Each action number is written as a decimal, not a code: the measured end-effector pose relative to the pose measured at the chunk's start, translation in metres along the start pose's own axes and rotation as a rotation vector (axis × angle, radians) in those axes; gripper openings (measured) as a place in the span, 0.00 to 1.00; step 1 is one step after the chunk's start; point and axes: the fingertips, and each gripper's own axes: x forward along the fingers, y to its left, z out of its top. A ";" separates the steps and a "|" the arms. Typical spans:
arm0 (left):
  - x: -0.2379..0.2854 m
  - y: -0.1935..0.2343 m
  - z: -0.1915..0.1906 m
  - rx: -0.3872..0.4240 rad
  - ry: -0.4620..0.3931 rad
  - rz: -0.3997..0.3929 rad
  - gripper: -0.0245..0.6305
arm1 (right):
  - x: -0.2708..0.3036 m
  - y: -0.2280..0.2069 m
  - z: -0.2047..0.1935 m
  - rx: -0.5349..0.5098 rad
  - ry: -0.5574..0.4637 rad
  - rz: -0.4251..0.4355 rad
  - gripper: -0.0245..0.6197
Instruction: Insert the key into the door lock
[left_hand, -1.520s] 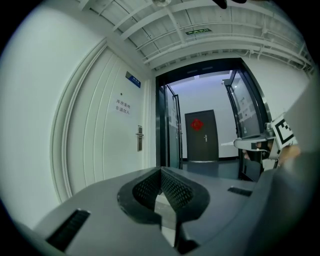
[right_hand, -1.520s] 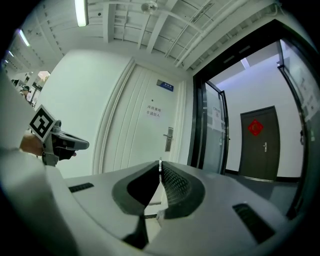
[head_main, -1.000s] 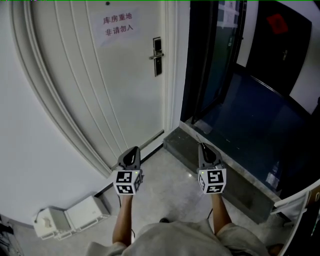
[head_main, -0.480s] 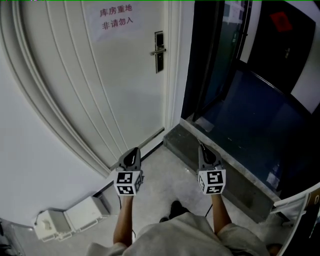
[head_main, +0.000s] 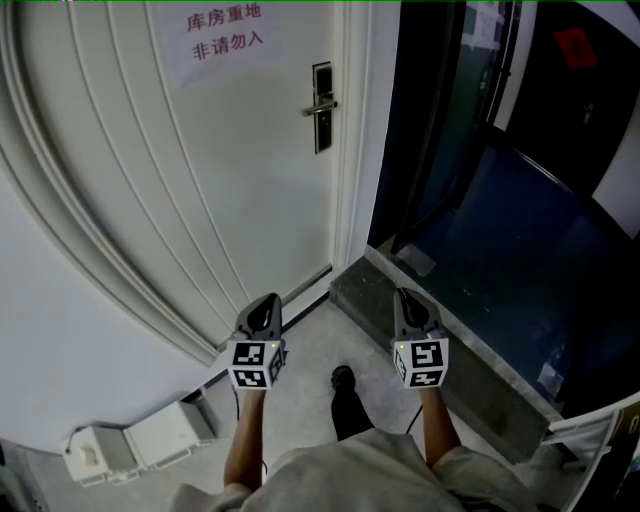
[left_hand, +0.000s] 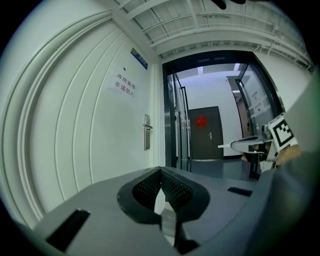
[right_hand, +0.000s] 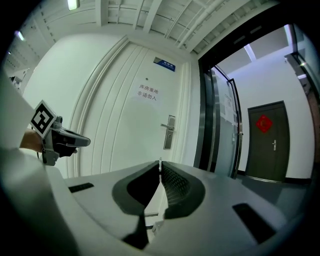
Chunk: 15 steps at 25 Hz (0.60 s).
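The door lock (head_main: 321, 105), a dark plate with a metal lever handle, sits high on the white door's (head_main: 250, 170) right edge, well ahead of both grippers. It also shows in the left gripper view (left_hand: 147, 132) and the right gripper view (right_hand: 169, 131). My right gripper (head_main: 408, 299) points level at the door, shut on the key (right_hand: 160, 162), of which only a thin metal sliver shows at the tips. My left gripper (head_main: 264, 306) is held beside it, shut with nothing between its pads (left_hand: 150, 187). Each gripper shows in the other's view: left gripper (right_hand: 75, 141), right gripper (left_hand: 240, 145).
A paper notice (head_main: 225, 32) hangs on the door. To the right, a dark glass doorway opens beyond a grey stone threshold (head_main: 450, 340). White boxes (head_main: 130, 440) lie on the floor at lower left. A person's shoe (head_main: 345, 395) is between the arms.
Both grippers have come closer to the door, side by side, and the lock looks nearer. A shoe has stepped forward into view. The jaws stay as they were.
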 end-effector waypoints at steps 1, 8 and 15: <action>0.013 0.001 0.001 0.003 0.001 0.001 0.06 | 0.012 -0.007 -0.002 0.003 -0.002 0.001 0.08; 0.126 0.019 0.020 0.033 0.015 0.011 0.06 | 0.117 -0.059 -0.001 0.042 -0.026 0.027 0.08; 0.245 0.043 0.056 0.049 -0.004 0.032 0.06 | 0.234 -0.117 0.021 0.030 -0.063 0.060 0.08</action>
